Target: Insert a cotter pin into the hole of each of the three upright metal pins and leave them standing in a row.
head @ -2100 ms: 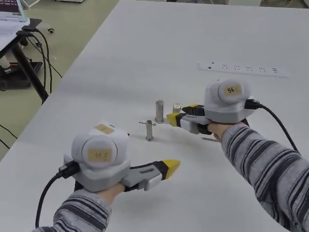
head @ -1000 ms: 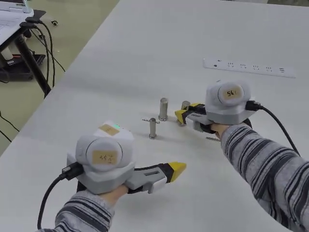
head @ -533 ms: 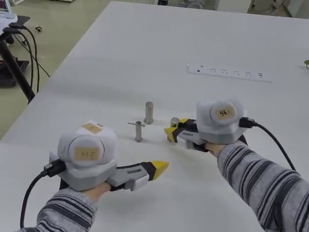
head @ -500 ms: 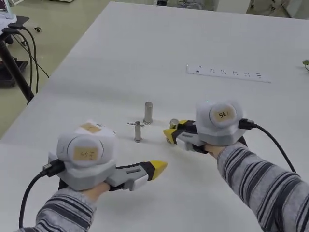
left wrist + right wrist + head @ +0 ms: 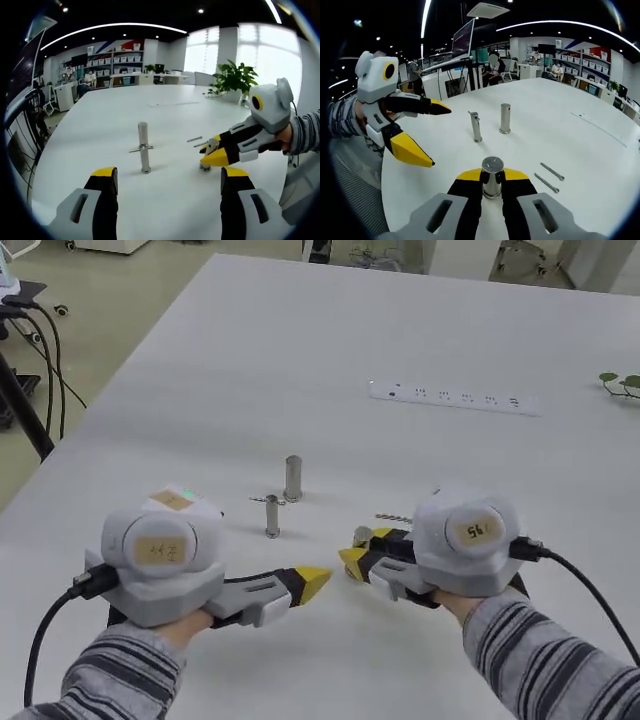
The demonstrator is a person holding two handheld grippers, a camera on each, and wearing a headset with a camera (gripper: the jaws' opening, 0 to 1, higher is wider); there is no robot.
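One upright pin has its cotter; my right gripper clamps a bare second pin, the third pin stands bare (loose cotter pins lie beside), left gripper gapes empty

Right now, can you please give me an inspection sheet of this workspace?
Surface: white table, flat.
Job's things: front pin upright, cotter pin through it; back pin upright, bare; third pin in the right gripper; two loose cotter pins lying nearby.
Clutter: power strip at the far side.
Grippers: left gripper open, holding nothing; right gripper shut on third pin.
Cables: one cable from each gripper.
Surroundings: plant, office shelves.
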